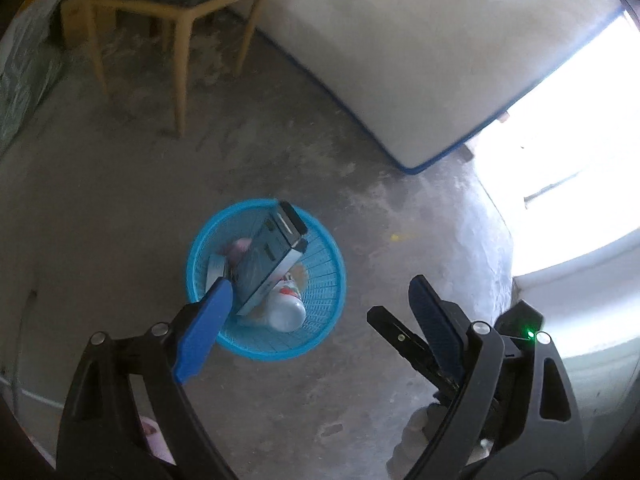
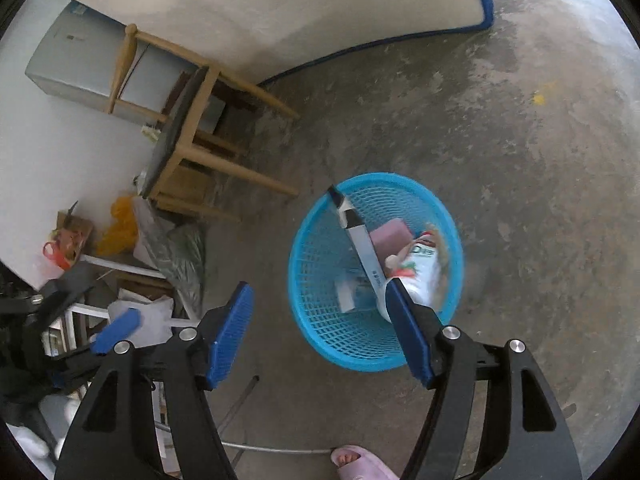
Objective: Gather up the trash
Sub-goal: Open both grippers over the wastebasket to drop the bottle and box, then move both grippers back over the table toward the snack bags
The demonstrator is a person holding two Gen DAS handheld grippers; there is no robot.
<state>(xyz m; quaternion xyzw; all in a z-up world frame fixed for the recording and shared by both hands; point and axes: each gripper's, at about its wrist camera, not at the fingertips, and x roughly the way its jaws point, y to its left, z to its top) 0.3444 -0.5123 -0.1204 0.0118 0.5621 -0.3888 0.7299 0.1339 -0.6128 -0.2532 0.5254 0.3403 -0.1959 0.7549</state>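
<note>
We find the flat grey-and-white rectangular carton (image 1: 268, 264) standing tilted inside the round blue plastic mesh basket (image 1: 328, 256), its upper end at the rim, above a white bottle (image 1: 286, 308). The left gripper (image 1: 316, 300) and right gripper (image 2: 320, 316) both stand open, holding nothing. We advise withdrawing both upward, clear of the rim, so the carton settles without tipping the basket.
</note>
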